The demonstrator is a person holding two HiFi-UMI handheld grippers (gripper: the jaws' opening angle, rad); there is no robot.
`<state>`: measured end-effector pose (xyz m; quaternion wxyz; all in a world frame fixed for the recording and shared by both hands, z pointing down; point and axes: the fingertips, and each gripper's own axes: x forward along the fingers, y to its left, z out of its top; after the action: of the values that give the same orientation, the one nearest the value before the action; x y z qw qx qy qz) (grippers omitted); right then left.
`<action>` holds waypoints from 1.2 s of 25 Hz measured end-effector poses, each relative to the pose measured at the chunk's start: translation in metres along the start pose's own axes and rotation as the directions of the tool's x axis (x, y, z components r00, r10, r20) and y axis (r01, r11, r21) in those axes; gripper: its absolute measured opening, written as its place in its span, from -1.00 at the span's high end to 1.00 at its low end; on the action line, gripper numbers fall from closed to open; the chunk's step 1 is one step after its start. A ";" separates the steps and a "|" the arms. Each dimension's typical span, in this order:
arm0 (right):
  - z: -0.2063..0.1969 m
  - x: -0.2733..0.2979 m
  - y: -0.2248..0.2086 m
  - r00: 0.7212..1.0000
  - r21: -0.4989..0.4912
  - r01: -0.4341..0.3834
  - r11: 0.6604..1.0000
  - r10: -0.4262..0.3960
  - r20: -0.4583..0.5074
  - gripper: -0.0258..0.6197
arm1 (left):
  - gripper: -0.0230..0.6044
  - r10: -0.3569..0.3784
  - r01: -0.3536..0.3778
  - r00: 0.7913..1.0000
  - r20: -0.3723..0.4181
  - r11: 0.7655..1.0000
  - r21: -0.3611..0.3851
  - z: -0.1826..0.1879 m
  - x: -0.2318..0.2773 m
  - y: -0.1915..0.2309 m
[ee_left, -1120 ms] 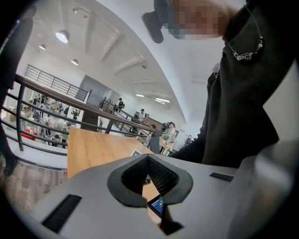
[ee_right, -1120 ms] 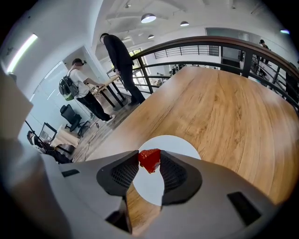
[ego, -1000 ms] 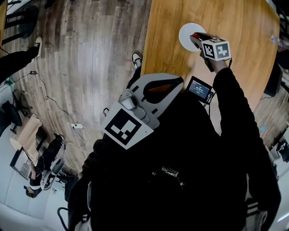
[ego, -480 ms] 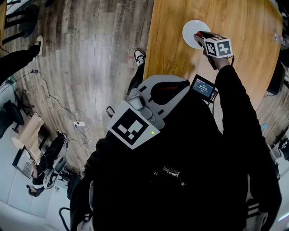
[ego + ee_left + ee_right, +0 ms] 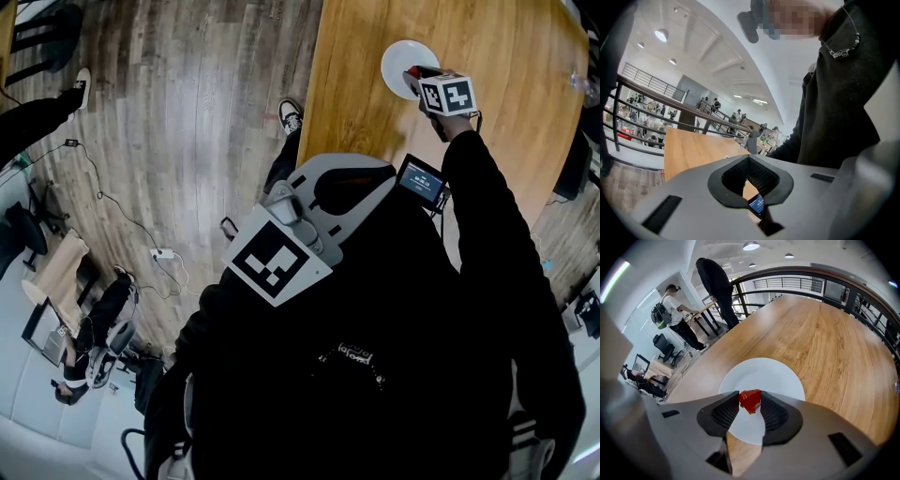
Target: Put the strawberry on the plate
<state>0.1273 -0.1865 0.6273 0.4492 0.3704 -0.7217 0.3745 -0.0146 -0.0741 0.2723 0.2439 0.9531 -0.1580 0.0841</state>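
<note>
Strawberry (image 5: 750,401) sits pinched between the right gripper's (image 5: 750,395) jaws, over the white plate (image 5: 776,376) on the wooden table (image 5: 825,338). Left gripper (image 5: 749,161) has its jaws closed together on nothing, held by the chest. Print on the small screen (image 5: 756,204) and the sweater (image 5: 841,52) is too small to read.

Bright, even light from ceiling lamps (image 5: 751,245) above the right tongs (image 5: 750,401); fisheye bending, dark corners, pale sheen on the bench (image 5: 825,348).
</note>
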 end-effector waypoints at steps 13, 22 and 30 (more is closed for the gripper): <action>-0.008 0.022 -0.008 1.000 0.025 0.029 0.999 -0.029 -0.005 0.45 | 0.93 0.028 -0.028 1.000 0.005 1.000 0.000 -0.010 -0.001 0.000; 0.022 -0.011 0.004 0.989 0.059 -0.050 0.997 0.041 0.144 0.27 | 0.93 0.018 -0.018 1.000 0.020 1.000 -0.023 -0.006 0.005 -0.007; -0.003 -0.079 -0.019 0.956 0.119 -0.091 0.989 0.053 0.289 0.49 | 0.93 -0.007 0.012 0.998 0.069 0.998 -0.067 0.004 0.022 -0.011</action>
<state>0.1705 -0.1772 0.5590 0.3014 0.4223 -0.7657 0.3800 0.0101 -0.0723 0.2690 0.2707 0.9474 -0.1646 0.0449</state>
